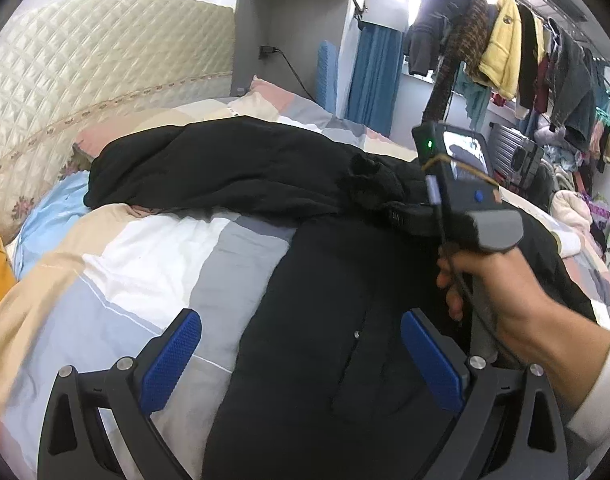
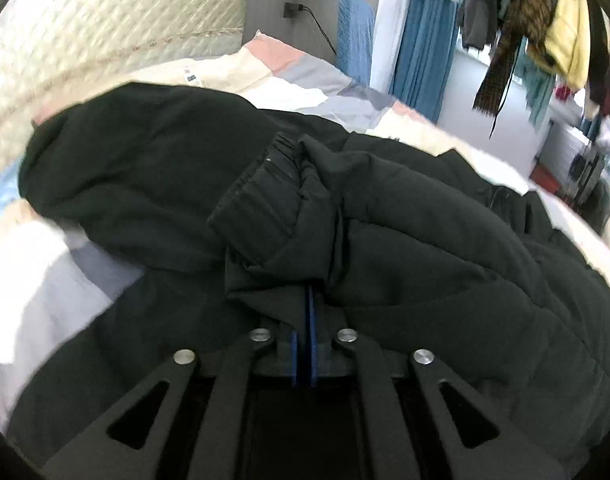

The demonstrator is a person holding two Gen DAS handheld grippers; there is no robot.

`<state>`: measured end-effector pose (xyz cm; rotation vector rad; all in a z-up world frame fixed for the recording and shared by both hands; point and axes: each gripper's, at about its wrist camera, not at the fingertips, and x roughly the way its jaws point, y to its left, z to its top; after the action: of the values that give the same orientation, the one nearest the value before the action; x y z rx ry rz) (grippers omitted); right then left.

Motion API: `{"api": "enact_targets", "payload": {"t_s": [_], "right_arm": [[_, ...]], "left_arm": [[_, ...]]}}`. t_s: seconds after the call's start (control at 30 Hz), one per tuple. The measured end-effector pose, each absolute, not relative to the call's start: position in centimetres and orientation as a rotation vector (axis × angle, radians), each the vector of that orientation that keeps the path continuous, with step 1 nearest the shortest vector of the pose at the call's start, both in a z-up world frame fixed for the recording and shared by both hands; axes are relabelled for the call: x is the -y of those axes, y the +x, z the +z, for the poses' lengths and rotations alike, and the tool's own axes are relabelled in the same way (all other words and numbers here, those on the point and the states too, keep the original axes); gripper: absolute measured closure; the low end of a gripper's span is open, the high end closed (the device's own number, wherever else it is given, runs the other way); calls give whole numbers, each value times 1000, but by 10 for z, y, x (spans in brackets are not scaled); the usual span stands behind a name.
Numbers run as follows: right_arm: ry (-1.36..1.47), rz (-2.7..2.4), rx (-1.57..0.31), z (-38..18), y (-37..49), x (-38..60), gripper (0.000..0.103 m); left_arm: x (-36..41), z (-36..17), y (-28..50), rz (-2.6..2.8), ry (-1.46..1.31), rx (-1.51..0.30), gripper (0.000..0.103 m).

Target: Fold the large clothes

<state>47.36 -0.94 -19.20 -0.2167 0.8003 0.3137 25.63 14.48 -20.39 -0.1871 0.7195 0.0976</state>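
A large black padded jacket lies spread over the bed. My left gripper is open and empty, with blue pads held apart above the jacket's front near a snap button. My right gripper is shut on a sleeve of the jacket, pinching the fabric by the ribbed cuff. In the left wrist view the right tool's body and the hand holding it sit over the jacket's right side; its fingertips are hidden there by cloth.
The bed carries a patchwork duvet in white, grey, beige and blue. A quilted cream headboard stands at the left. A rack of hanging clothes and a suitcase are at the right. A blue curtain is behind.
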Motion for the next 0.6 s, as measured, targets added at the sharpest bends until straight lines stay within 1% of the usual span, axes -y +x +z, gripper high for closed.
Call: {"api": "enact_targets", "payload": {"t_s": [0.03, 0.07, 0.1, 0.13, 0.17, 0.2, 0.47, 0.6], "right_arm": [[-200, 324, -813, -191, 470, 12, 93], [-197, 331, -819, -188, 468, 13, 88], [-201, 337, -823, -187, 466, 13, 75], [-205, 344, -828, -185, 461, 11, 65], [-205, 354, -828, -182, 458, 11, 42], [-199, 365, -812, -176, 451, 13, 26], [-114, 367, -693, -111, 414, 51, 26], [-89, 336, -645, -79, 393, 80, 26]], "left_arm": [[-143, -203, 255, 92, -180, -718, 1], [-141, -202, 254, 88, -174, -716, 1], [-139, -202, 253, 84, -169, -714, 1], [-138, -200, 251, 79, -166, -711, 1], [-136, -199, 249, 70, -164, -706, 1], [-135, -198, 248, 64, -161, -704, 1], [-115, -184, 234, 37, -106, -667, 1], [-109, -166, 228, 44, -96, -632, 1]]}}
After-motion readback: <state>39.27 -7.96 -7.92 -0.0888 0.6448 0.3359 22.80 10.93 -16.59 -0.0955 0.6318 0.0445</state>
